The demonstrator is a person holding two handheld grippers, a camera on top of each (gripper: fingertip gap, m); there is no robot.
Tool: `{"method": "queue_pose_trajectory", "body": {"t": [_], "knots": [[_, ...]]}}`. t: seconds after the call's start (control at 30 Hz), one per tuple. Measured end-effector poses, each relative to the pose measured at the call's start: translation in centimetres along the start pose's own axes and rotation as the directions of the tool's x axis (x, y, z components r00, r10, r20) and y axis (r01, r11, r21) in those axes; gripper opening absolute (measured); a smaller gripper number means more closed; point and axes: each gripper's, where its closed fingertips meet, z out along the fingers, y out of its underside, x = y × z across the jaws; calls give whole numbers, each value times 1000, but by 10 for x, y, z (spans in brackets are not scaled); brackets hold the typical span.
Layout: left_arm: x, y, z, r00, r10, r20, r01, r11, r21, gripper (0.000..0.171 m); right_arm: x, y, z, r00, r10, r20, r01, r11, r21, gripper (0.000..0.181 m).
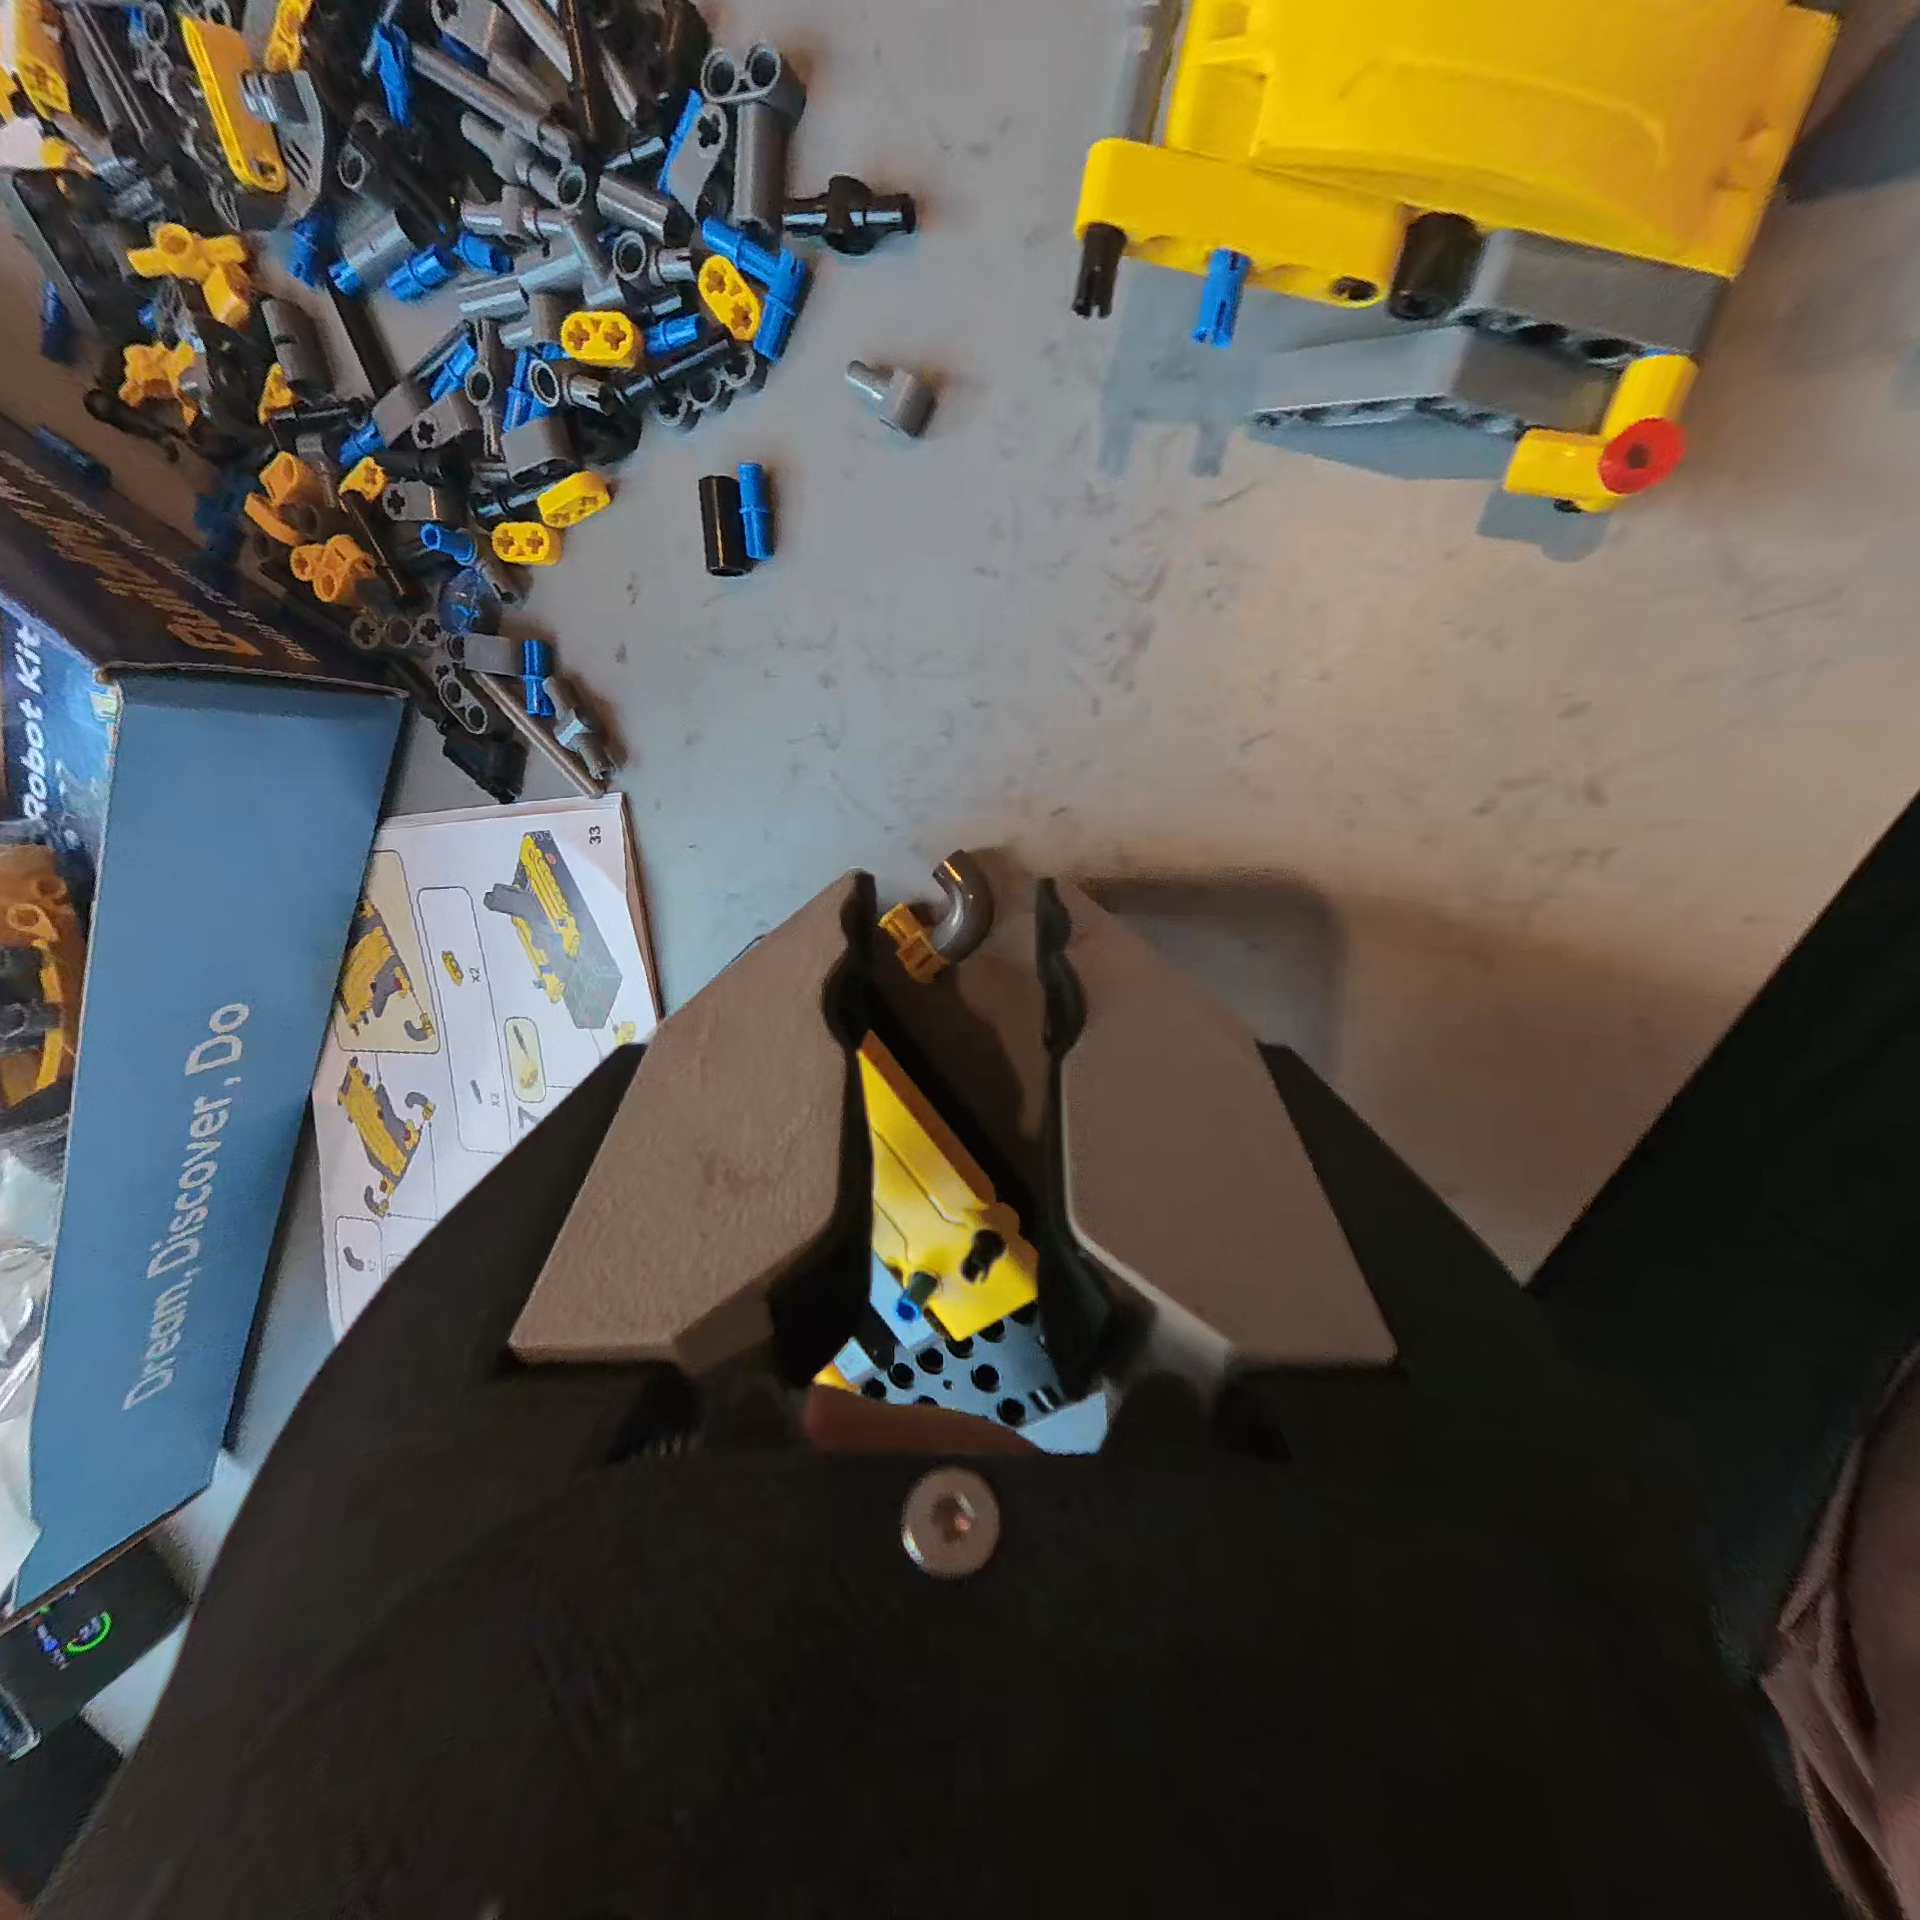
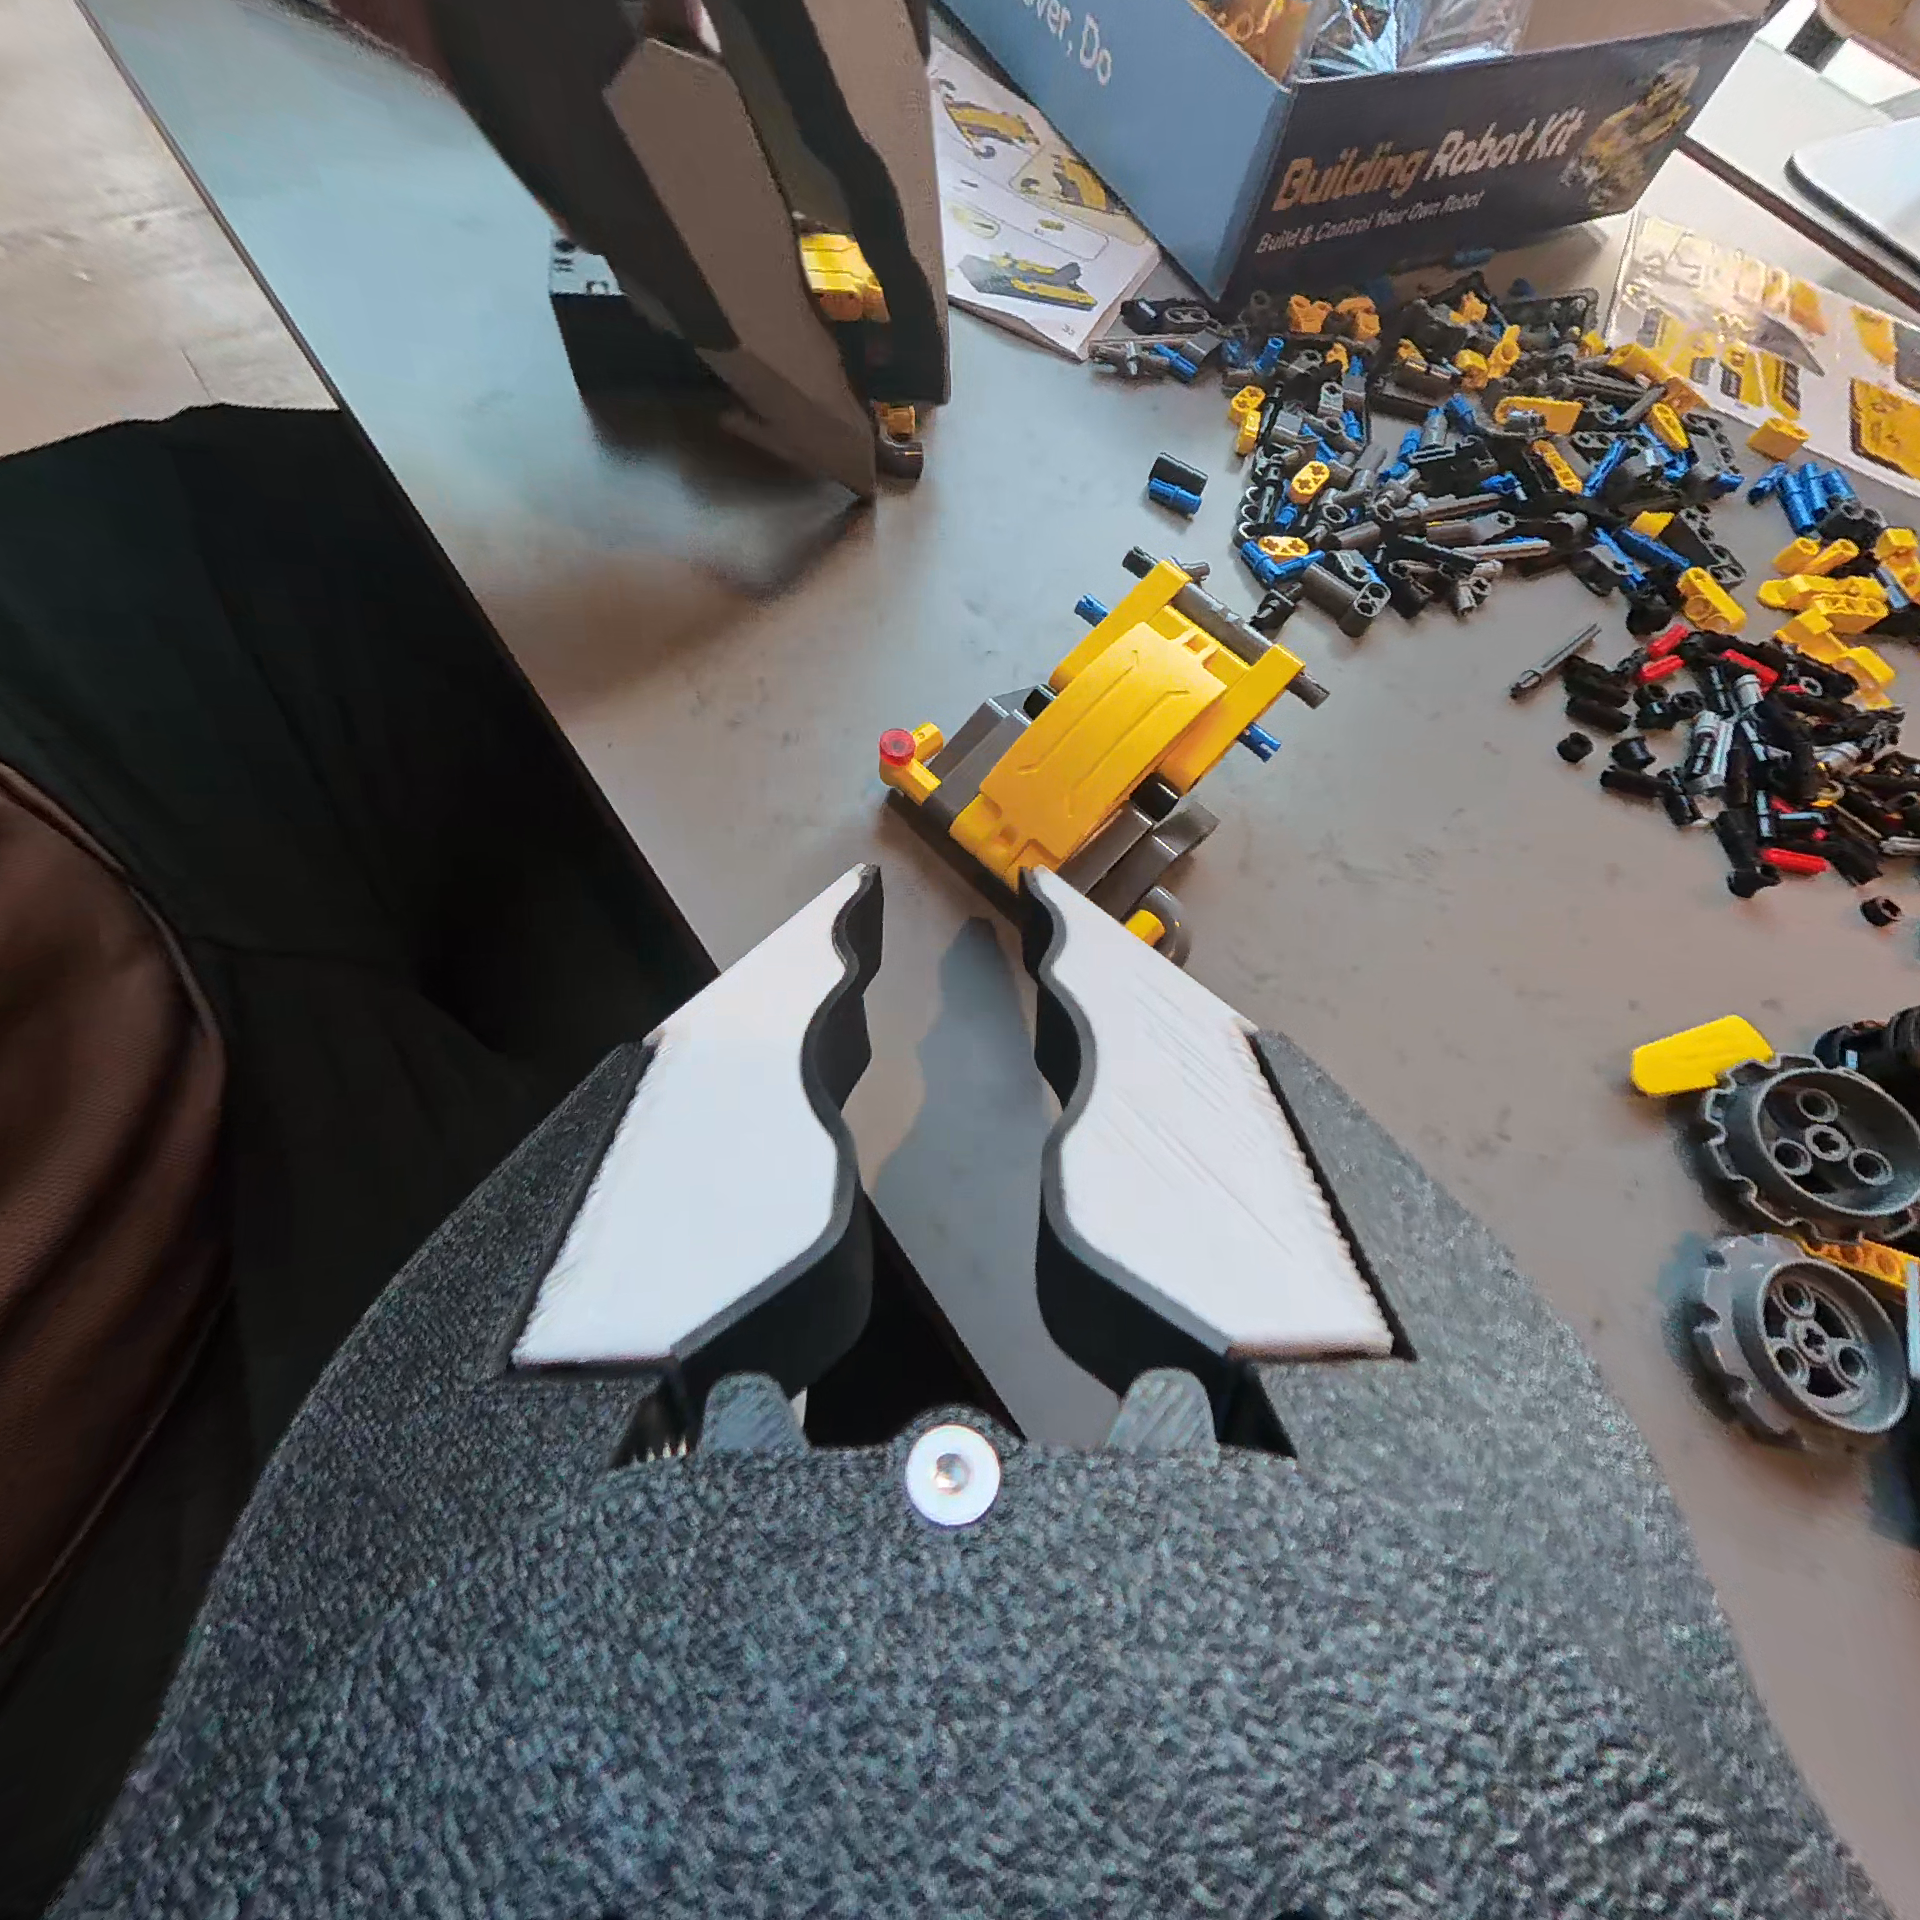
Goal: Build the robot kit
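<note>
The left hand-held gripper [image 1: 951, 894] has its grey fingers closed in on a small yellow-and-grey brick assembly [image 1: 940, 1216], which sits deep between them; a tiny curved grey hook on a yellow pin [image 1: 951, 914] sticks out at the tips, just above the grey counter [image 1: 1351, 727]. The right hand-held gripper [image 2: 951, 888] stands open at a moderate gap with nothing between its pale fingers, and its right fingertip [image 2: 1039, 894] is touching or almost touching the near end of a larger yellow-and-grey brick vehicle body with a red stud [image 2: 1101, 738] that lies on the counter.

The left wrist view shows the held assembly's perforated grey plate and blue pin close up; in the right wrist view only a yellow corner of it shows between the left gripper's fingers. Only the right wrist view shows the dark grey toothed wheels [image 2: 1808, 1153] at the far right and a loose yellow panel [image 2: 1699, 1049] beside them.

Beyond the vehicle body spreads a heap of loose black, blue, grey and yellow pins and connectors [image 2: 1507, 499]. Further left lie an open instruction booklet [image 1: 488, 1039] and a blue cardboard kit box [image 1: 197, 1039].
</note>
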Motion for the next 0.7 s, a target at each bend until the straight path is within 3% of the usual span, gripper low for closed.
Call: {"method": "queue_pose_trajectory", "body": {"t": [0.13, 0.3, 0.53, 0.7], "knots": [[-1, 3, 4, 1000, 5, -3, -5, 1000, -24, 4, -2, 1, 1, 1000, -11, 6, 11, 1000, -2, 26], [-1, 4, 3, 1000, -4, 3, 4, 1000, -9, 4, -1, -2, -2, 1000, 2, 4, -2, 1000, 17, 26], [28, -13, -27, 997, -3, -82, 24, 968, 249, 5, 3, 1, -1, 1000, 26, -1, -26, 1000, 12, 25], [48, -8, -31, 997, 20, -80, 5, 952, 307, 5, -3, 4, 5, 999, 27, 32, -27, 1000, -5, 25]]}}
